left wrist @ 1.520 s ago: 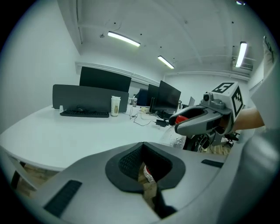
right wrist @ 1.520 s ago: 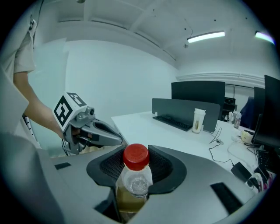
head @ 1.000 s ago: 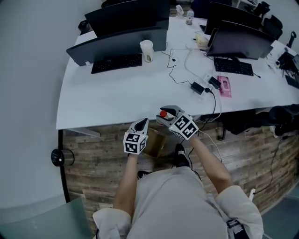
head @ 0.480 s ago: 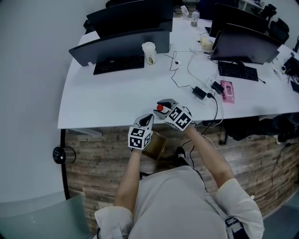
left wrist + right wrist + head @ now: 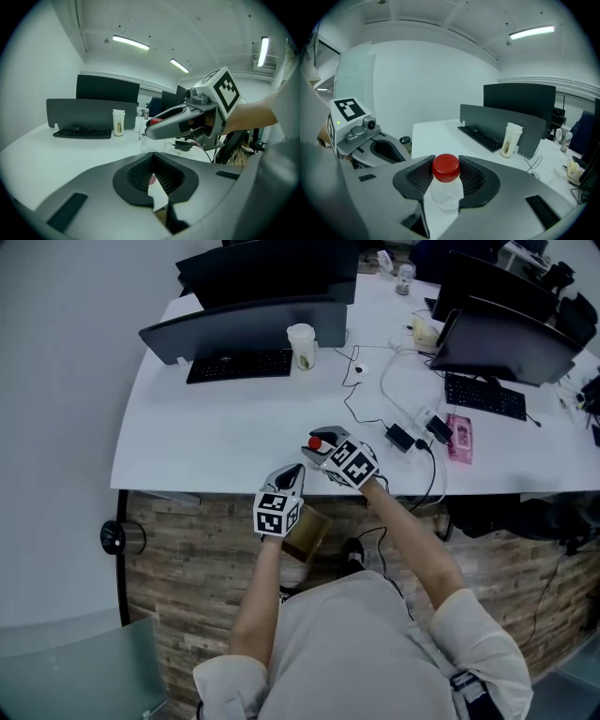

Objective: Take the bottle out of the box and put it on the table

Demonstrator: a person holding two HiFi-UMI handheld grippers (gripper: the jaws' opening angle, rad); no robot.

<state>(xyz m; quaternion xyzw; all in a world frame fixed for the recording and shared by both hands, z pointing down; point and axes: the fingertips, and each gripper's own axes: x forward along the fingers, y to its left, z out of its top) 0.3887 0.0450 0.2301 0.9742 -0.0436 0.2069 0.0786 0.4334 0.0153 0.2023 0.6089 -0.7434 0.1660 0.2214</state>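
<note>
Bottle (image 5: 446,186) clamped in right gripper (image 5: 317,441), arm outstretched over table (image 5: 216,442) edge

Nothing legible at this moment: no word, brand or number can be read anywhere. Black-and-white square patterns are carried by the left marker cube (image 5: 277,513) and, at two o'clock from it, by the right marker cube (image 5: 352,465); codes, not letters. On the desk (image 5: 225,427), a brownish label is seen on the cup (image 5: 301,345) at twelve o'clock in the head view, its print too small to be made out. Print on the pink packet (image 5: 460,438) at three o'clock is blurred beyond reading.
</note>
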